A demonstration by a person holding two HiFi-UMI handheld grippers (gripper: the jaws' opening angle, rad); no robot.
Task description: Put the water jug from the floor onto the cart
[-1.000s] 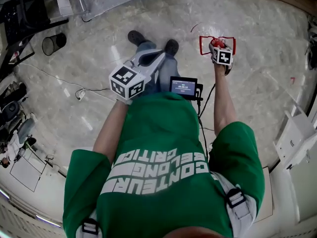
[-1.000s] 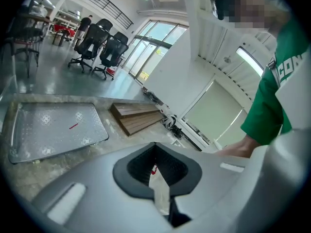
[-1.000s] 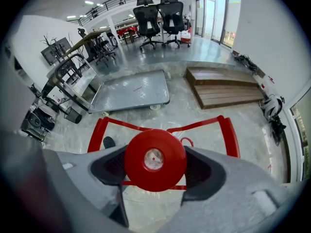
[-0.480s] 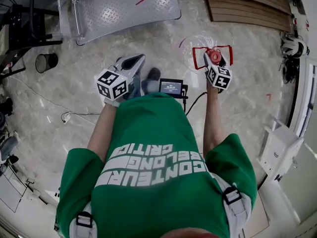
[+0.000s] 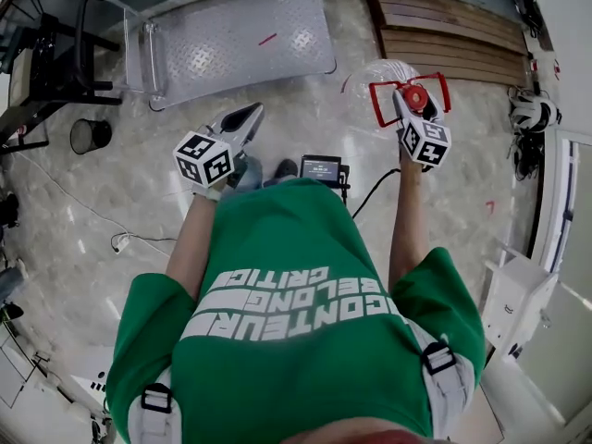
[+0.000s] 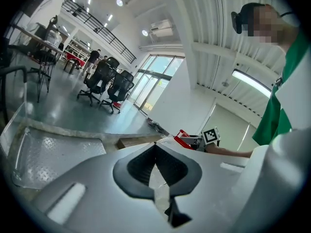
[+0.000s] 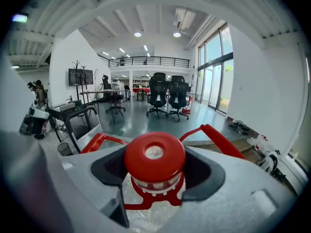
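The cart (image 5: 231, 35) has drawn nearer, at 11 o'clock; keep the right gripper (image 5: 412, 102) clenched on the water jug (image 7: 154, 154) neck and lower it upright, the left gripper (image 5: 245, 117) closed and empty.

This looks like a big open-plan office hall with a workshop corner. Ahead of the right gripper (image 7: 156, 168), black high-backed swivel office chairs (image 7: 167, 95) stand on a glossy grey floor (image 7: 141, 118). Above them runs a black-railed mezzanine gallery (image 7: 148, 60). Tall glass window walls (image 7: 214, 67) rise to that gripper's right, and a dark wall-mounted screen (image 7: 80, 76) hangs to its left. Ahead of the left gripper (image 6: 156, 154) lies a silver checker-plate platform cart (image 5: 231, 30). Beyond the right gripper lies a brown slatted wooden pallet (image 5: 453, 30).
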